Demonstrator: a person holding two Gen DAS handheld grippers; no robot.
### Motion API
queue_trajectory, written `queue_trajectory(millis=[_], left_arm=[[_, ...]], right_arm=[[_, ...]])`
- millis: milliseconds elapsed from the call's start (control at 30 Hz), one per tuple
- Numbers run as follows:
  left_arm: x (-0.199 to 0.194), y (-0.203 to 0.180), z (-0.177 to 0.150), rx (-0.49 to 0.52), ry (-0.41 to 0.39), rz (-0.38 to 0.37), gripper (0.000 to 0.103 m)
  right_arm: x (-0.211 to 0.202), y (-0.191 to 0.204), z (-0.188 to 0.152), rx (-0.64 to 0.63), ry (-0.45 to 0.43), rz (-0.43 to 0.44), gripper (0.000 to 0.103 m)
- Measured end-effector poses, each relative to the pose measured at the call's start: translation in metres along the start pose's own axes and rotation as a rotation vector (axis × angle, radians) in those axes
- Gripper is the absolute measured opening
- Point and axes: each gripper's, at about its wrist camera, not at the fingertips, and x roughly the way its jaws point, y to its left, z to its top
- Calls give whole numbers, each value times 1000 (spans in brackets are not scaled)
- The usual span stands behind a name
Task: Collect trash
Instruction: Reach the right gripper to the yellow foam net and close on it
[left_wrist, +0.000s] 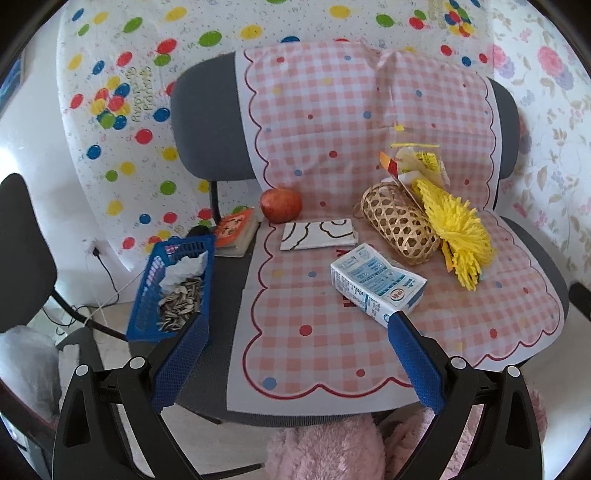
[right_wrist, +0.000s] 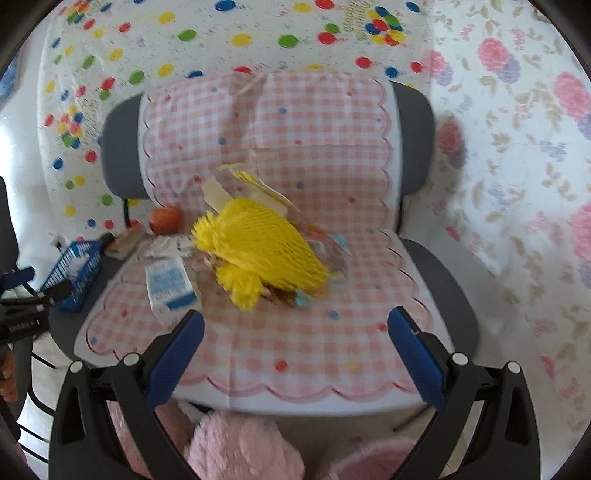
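Note:
A blue-and-white milk carton (left_wrist: 376, 286) lies flattened on the pink checked cloth (left_wrist: 314, 332) on a chair seat. A blue plastic basket (left_wrist: 171, 284) at the seat's left edge holds sunflower seed shells and crumpled white tissue. A yellow foam net (left_wrist: 456, 236) and wrappers (left_wrist: 413, 162) lie against a woven bamboo basket (left_wrist: 399, 223). My left gripper (left_wrist: 297, 325) is open and empty, above the seat's front, its right finger beside the carton. My right gripper (right_wrist: 295, 325) is open and empty, in front of the yellow net (right_wrist: 258, 245). The carton (right_wrist: 168, 284) shows left of it.
A red apple (left_wrist: 281, 205) and a folded white cloth (left_wrist: 319, 234) lie at the seat's back. A small orange book (left_wrist: 236, 230) lies left of them. Pink fluffy slippers (left_wrist: 325, 450) are below the seat. Another black chair (left_wrist: 26, 251) stands at left.

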Motion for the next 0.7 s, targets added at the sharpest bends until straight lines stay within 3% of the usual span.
queue_trajectory(millis=[167,367,433,567,700], left_arm=[[26,-9,1,55,9,29,96],[60,-9,7,25,39,8,96],[70,-12,9,34,34,20,96],[90,-15,11,7,59,-42,96],[102,-17,14,-16,65,-54,96]], right_arm=[[48,9,4,-68,28,37,97],[103,33,-7,-272,62,6,97],[119,42,-11,-339,61,-16,97],[145,55,-17,-472,39,-63,97],[165,65,-18,-596,8,-133,97]])
